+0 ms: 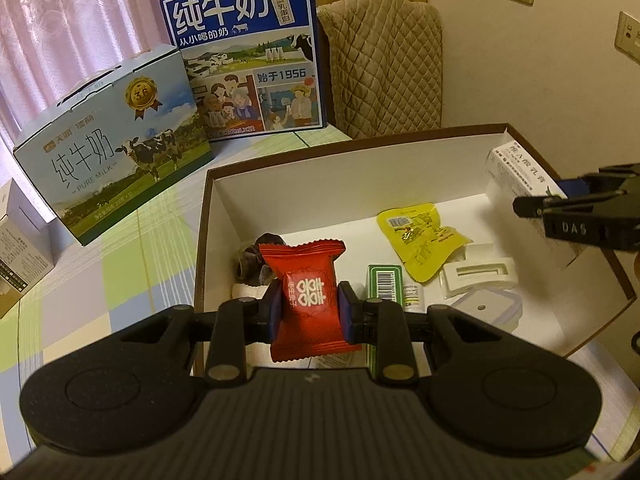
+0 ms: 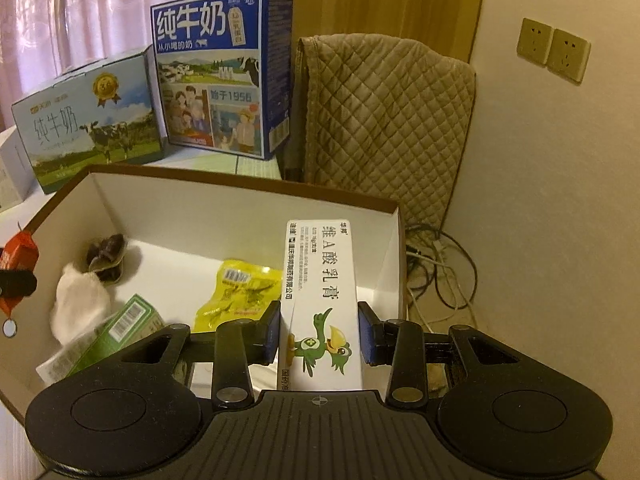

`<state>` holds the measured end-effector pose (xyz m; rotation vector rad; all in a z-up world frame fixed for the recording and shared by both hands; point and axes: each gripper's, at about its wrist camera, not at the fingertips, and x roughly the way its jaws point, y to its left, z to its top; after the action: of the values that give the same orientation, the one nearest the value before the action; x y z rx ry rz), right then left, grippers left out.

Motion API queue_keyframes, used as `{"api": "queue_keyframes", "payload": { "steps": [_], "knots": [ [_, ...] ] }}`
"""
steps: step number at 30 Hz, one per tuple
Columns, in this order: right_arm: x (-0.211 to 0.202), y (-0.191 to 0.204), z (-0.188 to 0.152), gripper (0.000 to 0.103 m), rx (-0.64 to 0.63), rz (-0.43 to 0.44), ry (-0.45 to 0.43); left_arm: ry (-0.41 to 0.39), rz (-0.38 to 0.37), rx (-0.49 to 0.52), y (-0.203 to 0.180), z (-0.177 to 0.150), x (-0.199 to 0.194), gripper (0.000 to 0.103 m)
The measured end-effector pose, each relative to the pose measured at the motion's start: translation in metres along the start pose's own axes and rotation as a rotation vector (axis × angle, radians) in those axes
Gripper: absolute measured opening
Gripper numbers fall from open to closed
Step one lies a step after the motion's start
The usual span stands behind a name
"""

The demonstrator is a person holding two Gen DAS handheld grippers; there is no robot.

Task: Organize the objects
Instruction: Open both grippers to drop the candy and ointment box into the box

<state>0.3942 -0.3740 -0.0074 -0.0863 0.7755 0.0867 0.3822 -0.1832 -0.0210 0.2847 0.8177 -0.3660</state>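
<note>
Over the open box [image 1: 208,216], the left gripper [image 1: 309,310] clamped a red packet [image 1: 306,300]; the right gripper [image 2: 319,330] clamped a white ointment carton [image 2: 320,304]

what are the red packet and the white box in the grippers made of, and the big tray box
Red packet: likely matte plastic film, given its crimped, serrated ends.
White box: printed paperboard with a smooth finish, flat faces and sharp folded edges.
Big tray box: seemingly rigid cardboard, with straight white walls and a brown rim.
</note>
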Motion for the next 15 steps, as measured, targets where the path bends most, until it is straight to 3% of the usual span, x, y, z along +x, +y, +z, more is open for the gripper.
{"api": "queue_keyframes", "payload": {
  "steps": [15],
  "knots": [
    [-0.026,-0.001,-0.007,0.046,0.077,0.103,-0.058,-0.015,0.004,0.001,-0.004,0.011,0.009,0.024]
  ]
}}
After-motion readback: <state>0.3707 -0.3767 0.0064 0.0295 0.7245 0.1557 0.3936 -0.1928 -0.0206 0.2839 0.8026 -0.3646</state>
